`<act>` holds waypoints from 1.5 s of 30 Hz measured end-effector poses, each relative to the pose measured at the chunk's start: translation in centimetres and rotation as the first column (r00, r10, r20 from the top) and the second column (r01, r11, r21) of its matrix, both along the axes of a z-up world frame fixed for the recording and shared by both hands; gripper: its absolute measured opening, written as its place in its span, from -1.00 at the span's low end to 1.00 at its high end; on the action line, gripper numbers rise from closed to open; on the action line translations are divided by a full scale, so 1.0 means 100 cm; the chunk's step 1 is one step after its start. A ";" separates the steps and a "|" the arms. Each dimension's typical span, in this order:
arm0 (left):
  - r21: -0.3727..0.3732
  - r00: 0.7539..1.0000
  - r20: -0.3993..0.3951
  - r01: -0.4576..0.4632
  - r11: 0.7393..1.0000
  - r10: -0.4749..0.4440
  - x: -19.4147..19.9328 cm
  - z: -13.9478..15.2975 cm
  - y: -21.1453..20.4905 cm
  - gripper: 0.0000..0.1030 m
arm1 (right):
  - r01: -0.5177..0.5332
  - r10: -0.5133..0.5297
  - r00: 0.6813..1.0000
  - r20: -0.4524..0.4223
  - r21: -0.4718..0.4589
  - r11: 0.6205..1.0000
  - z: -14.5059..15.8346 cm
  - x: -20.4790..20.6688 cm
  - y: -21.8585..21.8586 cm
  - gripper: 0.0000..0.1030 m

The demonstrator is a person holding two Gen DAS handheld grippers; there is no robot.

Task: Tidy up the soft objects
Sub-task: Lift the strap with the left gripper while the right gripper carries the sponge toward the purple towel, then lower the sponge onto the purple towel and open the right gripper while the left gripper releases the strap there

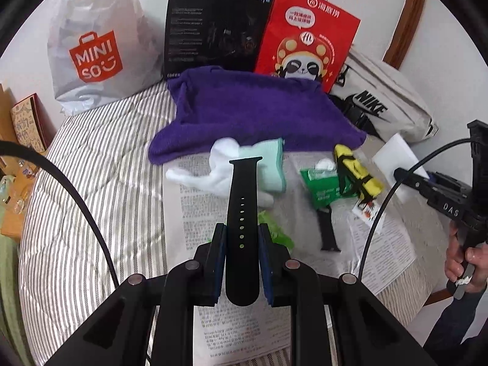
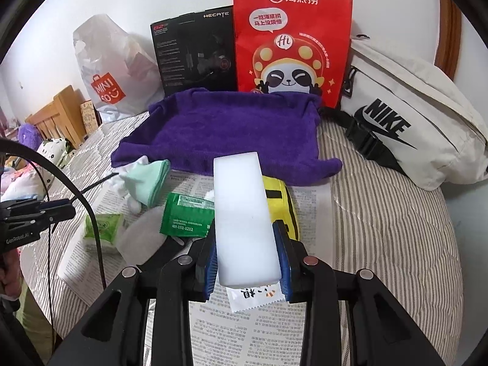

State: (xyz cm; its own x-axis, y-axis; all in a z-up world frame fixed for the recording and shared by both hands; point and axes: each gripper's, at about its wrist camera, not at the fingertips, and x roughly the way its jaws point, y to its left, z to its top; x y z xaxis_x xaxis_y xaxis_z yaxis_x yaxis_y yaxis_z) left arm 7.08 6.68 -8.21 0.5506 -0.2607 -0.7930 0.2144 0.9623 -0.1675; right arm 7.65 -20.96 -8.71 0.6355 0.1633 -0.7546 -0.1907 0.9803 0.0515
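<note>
Left tool is clamped on a black watch strap, held above the newspaper on the bed. Right tool is pinched on a white foam block; slippage could be caused by compression of the foam.

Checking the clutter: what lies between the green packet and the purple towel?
In the right wrist view, only bare newspaper lies between green packet and purple towel; the mint cloth sits leftward.

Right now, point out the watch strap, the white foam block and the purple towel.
watch strap (image 1: 242,201): left wrist view, middle of the band.
white foam block (image 2: 244,213): right wrist view, centre of its top face.
purple towel (image 2: 219,128): right wrist view, middle of the cloth.
</note>
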 end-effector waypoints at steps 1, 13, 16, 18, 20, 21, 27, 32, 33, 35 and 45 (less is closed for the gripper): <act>-0.002 1.000 0.005 0.001 1.000 -0.001 0.002 0.002 0.000 -0.62 | -0.004 0.004 1.000 -0.001 0.003 1.000 0.001 0.002 0.001 -0.36; -0.024 0.999 0.053 0.014 1.000 -0.012 0.042 0.028 0.004 -0.62 | -0.030 0.030 1.000 -0.008 0.031 0.999 0.017 0.035 0.011 -0.36; -0.017 0.997 0.067 0.026 1.000 -0.025 0.054 0.033 0.003 -0.62 | -0.029 0.029 1.000 -0.008 0.035 0.999 0.020 0.045 0.013 -0.37; -0.018 0.997 0.073 0.026 1.000 -0.024 0.063 0.037 0.004 -0.62 | -0.030 0.030 1.000 -0.002 0.027 0.999 0.023 0.052 0.015 -0.37; -0.019 0.996 0.081 0.027 0.999 -0.025 0.070 0.039 0.006 -0.62 | -0.025 0.025 1.000 0.001 0.025 0.999 0.026 0.061 0.016 -0.37; -0.021 0.996 0.083 0.027 0.999 -0.025 0.075 0.041 0.008 -0.62 | -0.023 0.023 1.000 0.002 0.026 0.999 0.027 0.065 0.017 -0.37; -0.020 0.995 0.098 0.033 0.999 -0.031 0.102 0.050 0.013 -0.62 | 0.005 -0.006 1.000 0.021 0.047 0.999 0.040 0.096 0.014 -0.37; -0.003 0.996 0.086 0.032 0.999 -0.031 0.131 0.049 0.016 -0.62 | 0.028 -0.029 0.999 0.021 0.067 0.997 0.038 0.128 0.004 -0.37; 0.000 0.996 0.082 0.034 0.999 -0.034 0.138 0.048 0.016 -0.62 | 0.035 -0.036 0.999 0.017 0.064 0.997 0.036 0.135 0.002 -0.37; 0.005 0.997 0.073 0.037 0.999 -0.038 0.149 0.045 0.015 -0.62 | 0.047 -0.048 0.999 0.011 0.053 0.997 0.032 0.152 -0.004 -0.37; 0.002 0.999 0.038 0.033 0.999 -0.033 0.210 0.033 0.010 -0.62 | 0.078 -0.078 0.997 0.008 0.025 0.997 0.022 0.217 -0.017 -0.37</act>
